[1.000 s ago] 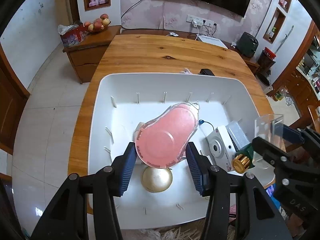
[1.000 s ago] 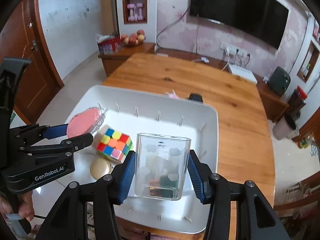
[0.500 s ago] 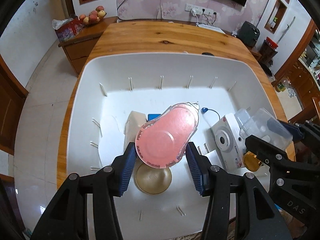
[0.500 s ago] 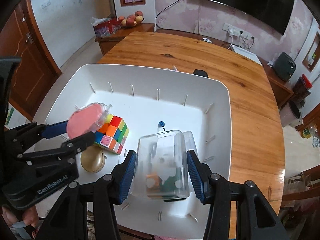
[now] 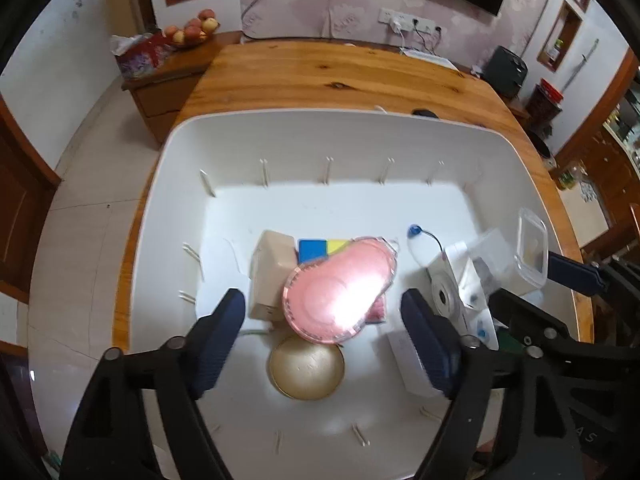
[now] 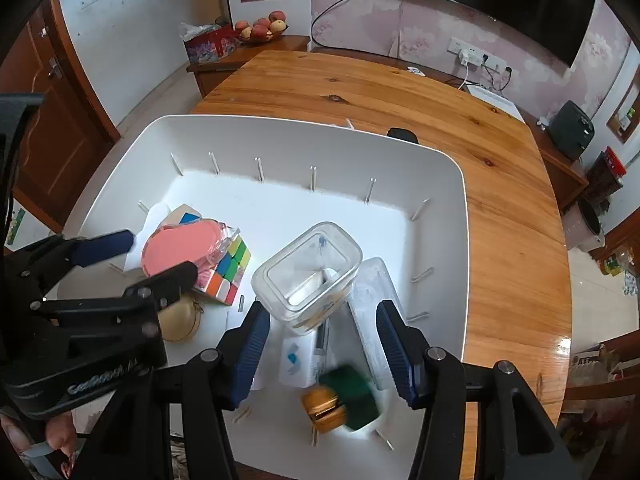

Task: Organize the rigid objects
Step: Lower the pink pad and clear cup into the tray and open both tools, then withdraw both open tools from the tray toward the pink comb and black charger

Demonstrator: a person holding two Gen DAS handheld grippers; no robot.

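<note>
The left gripper (image 5: pixel 323 336) hangs low in the frame with its blue-padded fingers (image 5: pixel 218 344) spread wide apart, gripping nothing; the pink case (image 5: pixel 340 290) sits between and just beyond them, resting on top of a Rubik's cube (image 6: pixel 228 270) and not touching either pad. A tan box (image 5: pixel 269 276) leans beside the pink case to its left, and a round gold tin (image 5: pixel 306 368) lies on the bin floor just below it, toward the bottom centre. The right gripper (image 6: pixel 320 352) is likewise spread open at the lower middle of its view, and the clear plastic container (image 6: pixel 308 272) stands free just ahead of its fingers, tilted, mouth up, propped on other items rather than held. To its right lies a frosted lid (image 6: pixel 374 308), and below it, toward the bottom of the frame, a white box (image 6: pixel 298 356) and a dark green bottle with a gold cap (image 6: pixel 340 400), blurred. A white camera (image 5: pixel 448 280) lies at the right of the left wrist view, with a blue-tipped cord (image 5: pixel 416 232) above it. All of this sits inside the white bin (image 6: pixel 440 184), which rests on the wooden table (image 6: pixel 400 88) stretching toward the upper part of both frames.
</note>
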